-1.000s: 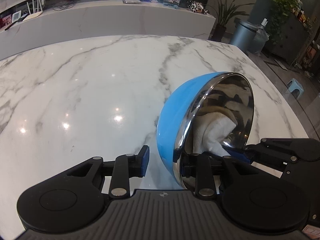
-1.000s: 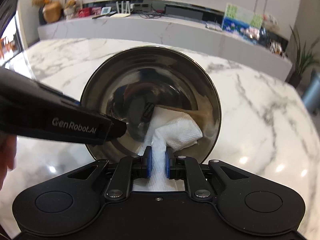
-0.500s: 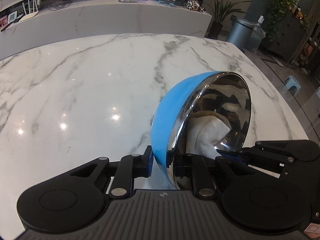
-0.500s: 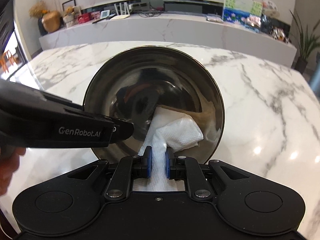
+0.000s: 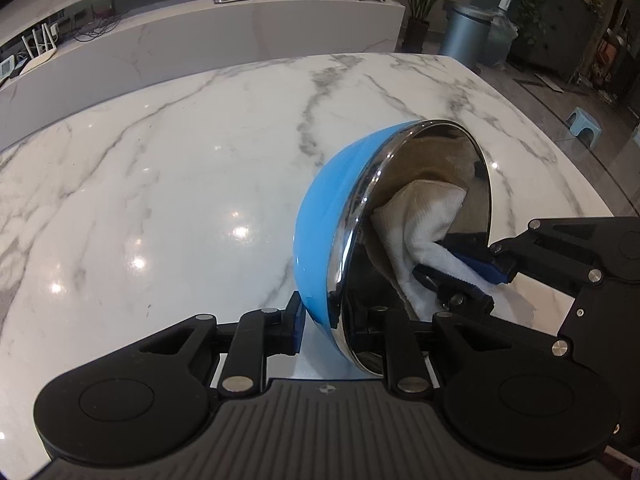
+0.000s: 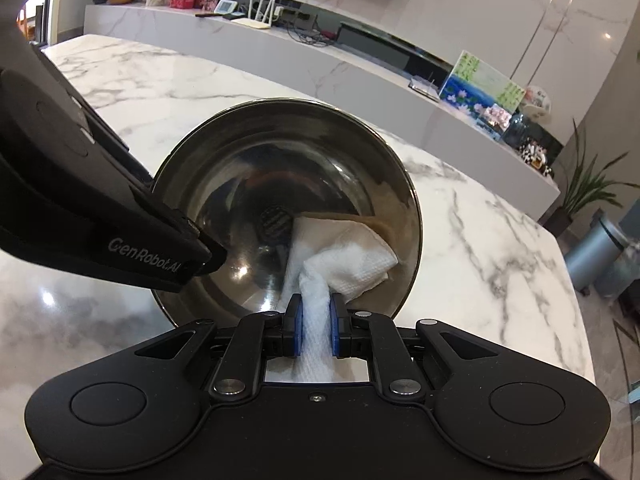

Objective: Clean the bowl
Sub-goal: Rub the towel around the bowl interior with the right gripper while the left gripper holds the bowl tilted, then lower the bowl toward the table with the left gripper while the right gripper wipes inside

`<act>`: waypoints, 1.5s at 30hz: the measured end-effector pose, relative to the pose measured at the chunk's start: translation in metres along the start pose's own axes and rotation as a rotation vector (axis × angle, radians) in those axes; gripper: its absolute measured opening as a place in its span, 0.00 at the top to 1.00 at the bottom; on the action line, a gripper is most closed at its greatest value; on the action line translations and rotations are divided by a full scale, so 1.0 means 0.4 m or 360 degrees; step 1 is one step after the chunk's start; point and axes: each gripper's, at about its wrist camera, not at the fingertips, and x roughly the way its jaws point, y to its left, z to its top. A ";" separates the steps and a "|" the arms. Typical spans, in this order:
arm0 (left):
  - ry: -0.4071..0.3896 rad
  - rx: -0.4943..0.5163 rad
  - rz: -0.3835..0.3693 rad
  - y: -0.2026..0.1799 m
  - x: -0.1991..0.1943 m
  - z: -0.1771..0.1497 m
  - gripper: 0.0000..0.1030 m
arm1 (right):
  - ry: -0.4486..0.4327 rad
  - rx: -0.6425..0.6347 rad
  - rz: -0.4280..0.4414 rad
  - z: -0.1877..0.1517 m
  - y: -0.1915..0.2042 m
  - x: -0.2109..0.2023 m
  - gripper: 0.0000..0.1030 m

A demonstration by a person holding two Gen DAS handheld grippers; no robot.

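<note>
— So, how far along is the bowl-cleaning looking to you?

— Somewhere in the wiping, I'd say. The left gripper (image 5: 338,322) is pinching the bowl (image 5: 320,232) by its rim, one finger on the blue outside and one on the steel inside, and it is holding the bowl tipped on its side above the bench (image 5: 160,184), with the mouth facing the right gripper (image 6: 316,330).

— And the right one?

— Its fingers are closed down tight on a wad of white towel (image 6: 352,264), and the free end of the towel is pressing against the lower right part of the inner wall.

— Is the inside clean, then?

— Hard to call. The steel is looking shiny and mirror-like wherever I can see it, and I'm not spotting any food or smears. But the towel is covering one patch, and there is a brownish area just behind it that may only be a reflection.

— So what's left?

— I can't be sure whether the wiping is nearly finished or has more wall to cover. The bowl is also being held in the air, not sitting on the bench.
</note>
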 end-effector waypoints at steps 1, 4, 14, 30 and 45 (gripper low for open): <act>-0.0009 -0.0006 0.0002 0.001 -0.001 0.000 0.82 | 0.0004 0.0020 0.0014 0.001 -0.004 0.002 0.90; -0.0050 -0.0033 0.0011 0.005 -0.006 -0.001 0.74 | 0.0025 0.0145 0.0082 0.004 -0.024 0.009 0.90; -0.0054 -0.0154 -0.0049 0.026 0.006 -0.001 0.73 | 0.0091 0.0569 0.0397 -0.009 -0.086 0.011 0.90; 0.0052 -0.0146 -0.0131 0.035 0.011 0.002 0.79 | 0.0025 0.0181 0.0097 0.003 -0.030 -0.025 0.90; -0.0018 -0.0315 -0.0152 0.084 -0.034 0.014 0.62 | -0.0068 0.0278 0.0270 0.025 -0.057 -0.062 0.90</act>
